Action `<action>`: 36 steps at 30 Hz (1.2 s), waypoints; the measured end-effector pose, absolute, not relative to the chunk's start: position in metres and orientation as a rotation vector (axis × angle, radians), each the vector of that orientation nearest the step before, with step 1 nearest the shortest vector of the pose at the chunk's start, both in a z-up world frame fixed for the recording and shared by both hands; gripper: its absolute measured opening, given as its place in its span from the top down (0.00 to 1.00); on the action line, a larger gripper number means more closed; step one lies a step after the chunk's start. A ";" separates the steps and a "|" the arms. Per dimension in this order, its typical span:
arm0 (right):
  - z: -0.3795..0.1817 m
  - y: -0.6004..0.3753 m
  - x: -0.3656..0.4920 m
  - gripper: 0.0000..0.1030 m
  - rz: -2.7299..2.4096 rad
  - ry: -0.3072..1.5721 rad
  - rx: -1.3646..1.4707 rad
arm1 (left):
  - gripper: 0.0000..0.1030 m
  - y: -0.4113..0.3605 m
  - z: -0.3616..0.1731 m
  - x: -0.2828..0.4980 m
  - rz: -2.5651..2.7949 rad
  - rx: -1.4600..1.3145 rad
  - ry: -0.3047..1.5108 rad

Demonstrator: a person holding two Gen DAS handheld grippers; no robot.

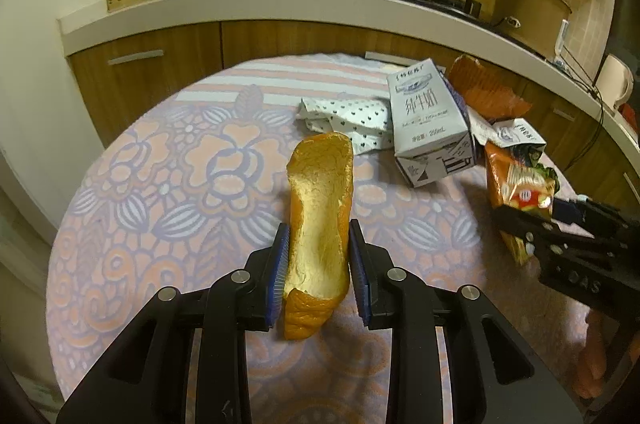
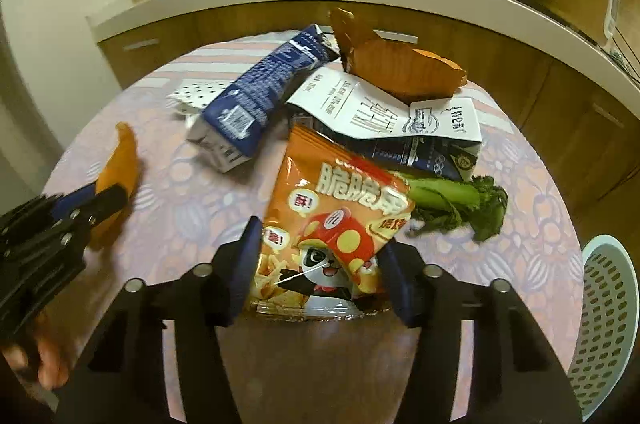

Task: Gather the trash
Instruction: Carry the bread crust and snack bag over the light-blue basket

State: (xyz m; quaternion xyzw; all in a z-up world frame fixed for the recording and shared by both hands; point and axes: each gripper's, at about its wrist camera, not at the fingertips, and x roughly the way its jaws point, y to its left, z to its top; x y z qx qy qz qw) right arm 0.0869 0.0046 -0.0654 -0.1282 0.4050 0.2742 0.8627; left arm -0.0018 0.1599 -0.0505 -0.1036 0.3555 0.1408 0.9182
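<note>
From the left wrist view, my left hand-held gripper (image 1: 318,264) has its two blue-padded fingers (image 1: 280,260) on either side of a curved strip of orange peel with a pale inner pith (image 1: 320,207). The peel stands on edge between the pads, its long axis running straight ahead of the gripper, away from me, with the near end hanging just below the fingers. The pads press or nearly press its flanks, so I judge it held at a narrow opening. Ahead and to the right lie a white milk carton with blue print (image 1: 430,121) and a crumpled white paper with dark dots (image 1: 348,119) on the round bench with a flowered pink cloth (image 1: 168,183). Further right, my other gripper carries an orange bag.

From the right wrist view, my right hand-held gripper (image 2: 316,264) is at a medium opening, its fingers (image 2: 250,264) closed on the lower corners of a glossy orange snack bag with a panda cartoon (image 2: 332,216). The bag's long axis points forward and slightly left. Just beyond it to the right lies a green leafy vegetable stalk (image 2: 452,199), then a flattened white carton (image 2: 384,115), a blue carton (image 2: 264,91) and a torn orange-brown wrapper (image 2: 400,67). The pale perforated plastic basket (image 2: 608,304) sits low at the far right, off the bench edge. It is nearer this gripper than the left one, so I judge the bag goes there first, with a swing rightward and down.
</note>
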 end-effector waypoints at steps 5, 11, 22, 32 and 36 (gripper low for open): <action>-0.058 -0.008 0.076 0.68 0.599 0.833 -0.241 | 0.76 0.157 -0.046 -0.006 0.275 -0.206 0.703; -0.034 -0.029 0.063 0.69 0.621 0.785 -0.207 | 0.78 0.145 -0.040 -0.013 0.234 -0.197 0.684; 0.015 -0.075 0.053 0.69 0.581 0.682 -0.151 | 0.78 0.088 0.018 -0.025 0.117 -0.145 0.586; 0.046 -0.147 0.055 0.69 0.456 0.606 -0.108 | 0.78 0.020 0.042 -0.001 -0.022 -0.104 0.563; 0.049 -0.182 0.062 0.69 0.394 0.596 -0.081 | 0.78 -0.008 0.044 0.018 -0.120 -0.129 0.585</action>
